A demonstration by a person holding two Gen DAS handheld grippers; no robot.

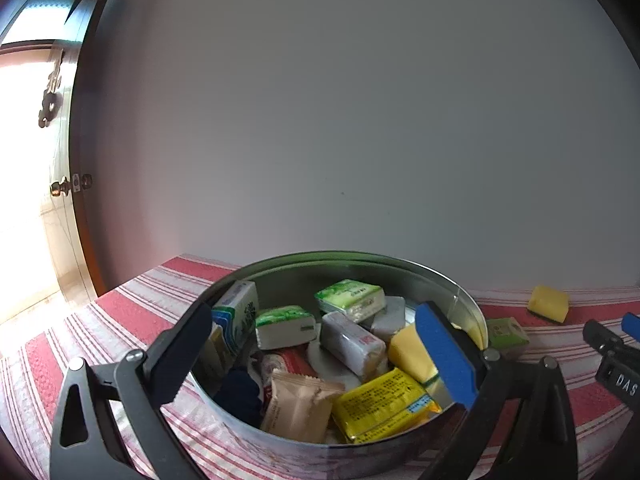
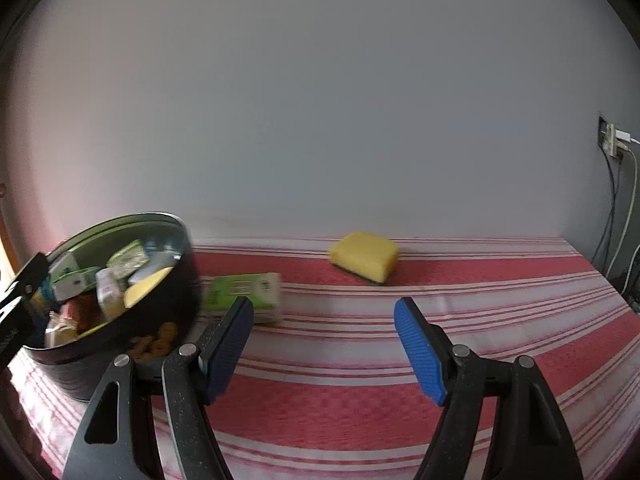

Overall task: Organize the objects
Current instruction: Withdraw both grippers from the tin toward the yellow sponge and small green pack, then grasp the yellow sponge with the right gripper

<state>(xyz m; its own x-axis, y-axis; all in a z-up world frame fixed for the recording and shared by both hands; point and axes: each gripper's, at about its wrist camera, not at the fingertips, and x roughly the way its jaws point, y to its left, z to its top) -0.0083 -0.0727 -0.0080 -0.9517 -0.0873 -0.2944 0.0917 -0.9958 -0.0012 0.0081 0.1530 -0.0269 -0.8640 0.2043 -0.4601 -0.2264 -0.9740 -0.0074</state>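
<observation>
Right claw (image 1: 618, 364) body: white "DAS" (cut off, possibly longer); packet print illegible.

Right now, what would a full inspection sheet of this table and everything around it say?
Surface: red and white striped tablecloth, lying flat.
Job's things: round metal tin filled with small packets and a yellow sponge; green tissue pack on the cloth just beside the tin; loose yellow sponge farther back near the wall.
Clutter: nothing seen beyond those.
Grippers: left tongs open, straddling the tin, gripping nothing; right tongs open above the cloth, empty.
Cables: several cords hanging from a wall outlet at the right.
Surroundings: plain pale wall; wooden door with a knob at the left, bright light beyond.
</observation>
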